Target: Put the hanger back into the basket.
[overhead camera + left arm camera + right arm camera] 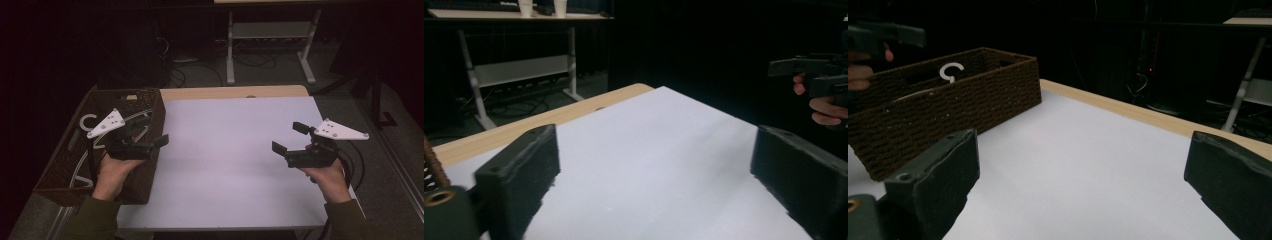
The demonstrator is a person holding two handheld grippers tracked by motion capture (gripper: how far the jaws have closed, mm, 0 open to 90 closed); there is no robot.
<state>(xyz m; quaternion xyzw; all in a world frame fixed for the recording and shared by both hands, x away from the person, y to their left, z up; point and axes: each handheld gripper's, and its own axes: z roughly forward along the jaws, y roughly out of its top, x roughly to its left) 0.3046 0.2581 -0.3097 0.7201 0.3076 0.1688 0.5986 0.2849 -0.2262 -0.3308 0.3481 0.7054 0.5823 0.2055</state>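
Jaws of both grippers stand spread apart, nothing between them. Left gripper (150,131) hovers over the right wall of a dark brown woven basket (60,165) at the table's left edge; right gripper (290,137) hovers over the white table surface (225,160) near its right edge. Basket holds white plastic hangers (92,127); one hook (950,71) rises above the rim in the right gripper view. Bare wooden strip (230,92) runs along the far edge. Beyond: floor cables and a grey metal table frame (272,35). No writing readable. Each hand (114,172) grips from below, forearms in olive sleeves (92,220), jaws aimed inward toward each other.
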